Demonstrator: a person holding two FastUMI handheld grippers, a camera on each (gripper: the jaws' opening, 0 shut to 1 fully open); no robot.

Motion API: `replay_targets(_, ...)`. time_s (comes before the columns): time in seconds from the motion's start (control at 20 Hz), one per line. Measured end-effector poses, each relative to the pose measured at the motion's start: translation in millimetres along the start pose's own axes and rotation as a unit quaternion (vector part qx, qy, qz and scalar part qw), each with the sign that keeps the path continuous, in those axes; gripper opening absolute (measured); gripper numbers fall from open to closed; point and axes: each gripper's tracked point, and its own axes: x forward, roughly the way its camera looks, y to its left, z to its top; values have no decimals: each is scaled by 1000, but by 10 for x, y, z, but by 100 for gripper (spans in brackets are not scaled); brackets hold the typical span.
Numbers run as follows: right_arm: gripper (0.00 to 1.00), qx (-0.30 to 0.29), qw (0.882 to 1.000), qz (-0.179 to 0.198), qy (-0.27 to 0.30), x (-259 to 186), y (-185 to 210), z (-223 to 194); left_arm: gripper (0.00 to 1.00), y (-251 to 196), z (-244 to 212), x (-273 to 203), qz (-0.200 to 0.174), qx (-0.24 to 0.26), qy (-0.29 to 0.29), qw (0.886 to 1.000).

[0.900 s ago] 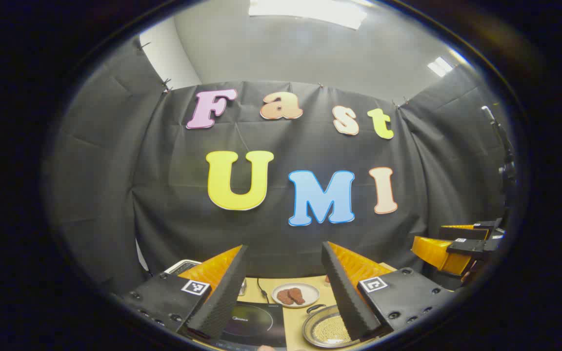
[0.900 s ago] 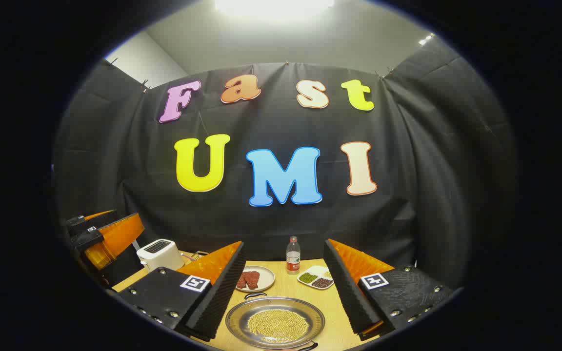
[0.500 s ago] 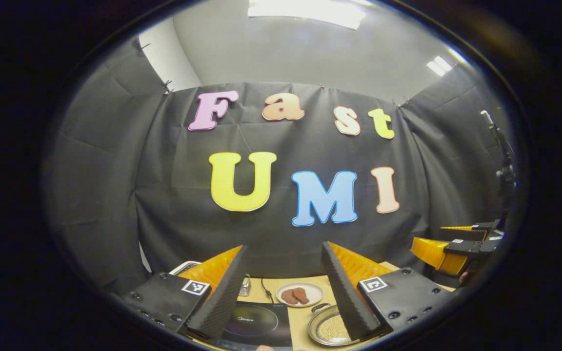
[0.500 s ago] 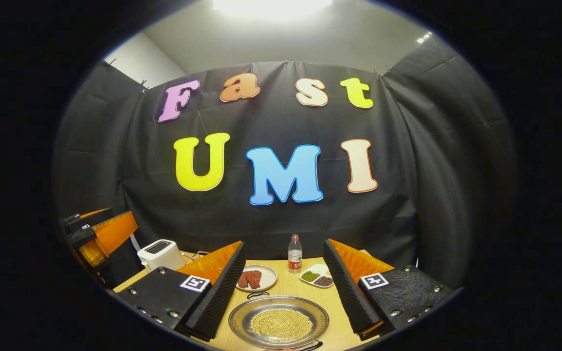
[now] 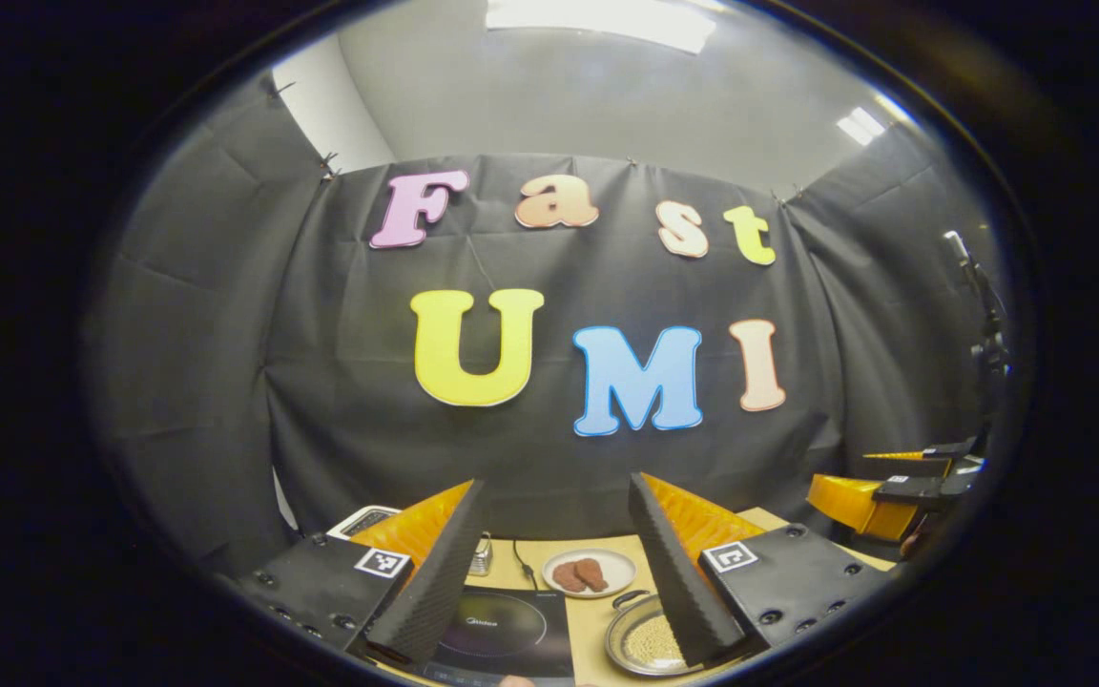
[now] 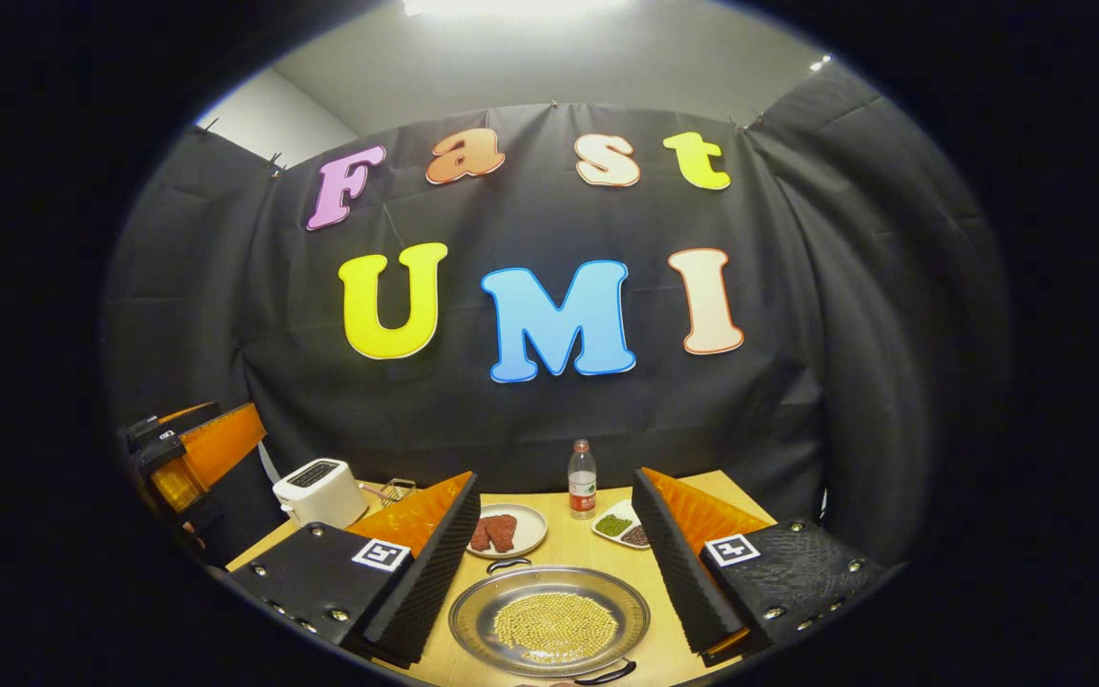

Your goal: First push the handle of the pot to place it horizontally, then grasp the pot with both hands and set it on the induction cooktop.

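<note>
A shallow steel pot [image 6: 549,620] holding yellow beans sits on the wooden table [image 6: 573,553], one loop handle [image 6: 508,565] at its far side and one at its near side. My right gripper [image 6: 554,563] hangs open above it. In the left gripper view the pot [image 5: 640,644] lies at the lower right, partly behind a finger, and the black induction cooktop [image 5: 502,634] lies to its left. My left gripper [image 5: 554,563] is open above the cooktop. The other gripper shows at the right edge of the left gripper view [image 5: 879,491], and at the left edge of the right gripper view [image 6: 192,453].
Behind the pot stand a plate of reddish meat [image 6: 505,530], a water bottle [image 6: 582,480] and a small dish of green and dark beans [image 6: 622,528]. A white toaster [image 6: 319,491] and a wire rack [image 6: 397,491] stand at the back left.
Both views have tilted down a little, so more of the table, the pot and the cooktop shows. The grippers have stayed open.
</note>
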Motion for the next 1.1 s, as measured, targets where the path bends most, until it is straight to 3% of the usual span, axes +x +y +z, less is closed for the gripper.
replay_targets(0.15, 97, 1, 1000, 14, 23, 25, 39, -193, 100, -60, -150, 43, -6, 1, 13, 1000)
replay_targets(0.2, 97, 0, 999, 18, 33, 26, 52, -282, 96, -93, -198, 55, -9, 1, 17, 1000)
replay_targets(0.35, 97, -1, 997, 30, 72, 43, 79, -605, 96, -157, -319, 85, -17, 1, 32, 999)
replay_targets(0.7, 96, 8, 985, 39, 166, -40, 50, -1364, 100, -172, -524, 103, -19, 7, 57, 998)
replay_targets(0.75, 92, 12, 983, 38, 182, -60, 32, -1458, 96, -173, -558, 104, -19, 5, 60, 998)
replay_targets(0.8, 80, 17, 979, 42, 197, -53, 49, -1567, 97, -172, -579, 105, -19, 3, 64, 998)
replay_targets(0.85, 77, 19, 976, 37, 214, -55, 30, -1683, 99, -177, -609, 109, -18, 2, 67, 998)
replay_targets(0.9, 55, 21, 973, 34, 228, -85, -12, -1765, 100, -177, -614, 108, -18, 1, 69, 997)
replay_targets(1.0, 44, 26, 964, 45, 261, -131, 22, -1990, 100, -171, -647, 98, -19, 1, 73, 997)
replay_targets(1.05, 44, 21, 959, 37, 280, -107, -12, -2156, 100, -172, -683, 89, -19, 1, 75, 997)
replay_targets(1.1, 22, 23, 954, 22, 297, -176, -99, -2280, 100, -172, -698, 95, -20, 2, 78, 997)
